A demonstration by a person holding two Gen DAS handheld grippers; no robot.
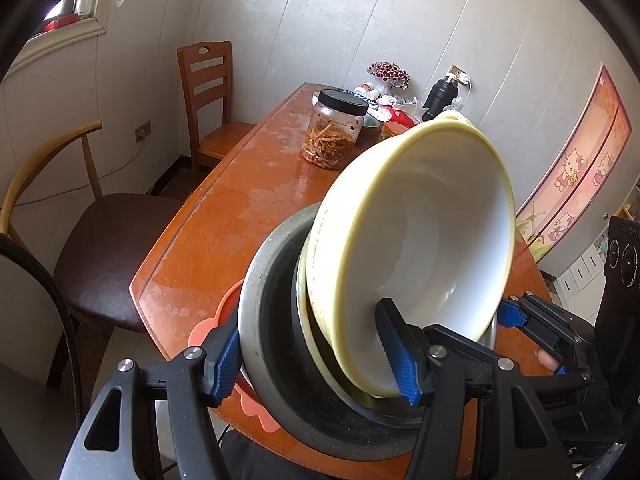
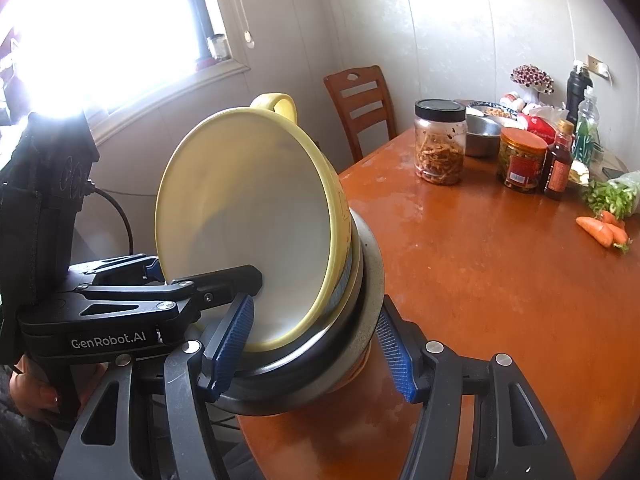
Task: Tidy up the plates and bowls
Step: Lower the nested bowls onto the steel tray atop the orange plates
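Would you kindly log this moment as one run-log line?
stage: carrying stack | left gripper: shut on stack | right gripper: shut on stack | stack: yellow bowl tilted in metal basin | over: wooden table

Tilted stack [image 1: 280, 320] at table's [image 1: 224, 216] near edge: bowl [image 1: 424, 240] nested innermost. Both grippers clamp its rim, left [image 1: 316, 360], right [image 2: 316, 356]. Jar [image 1: 334, 136] behind; chairs [image 1: 208, 96] left.

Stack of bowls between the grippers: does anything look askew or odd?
Yes. The yellow bowl on top of the stack is tipped steeply, its opening facing the cameras rather than nested flat in the grey metal basin beneath. Nothing looks spilled or broken.
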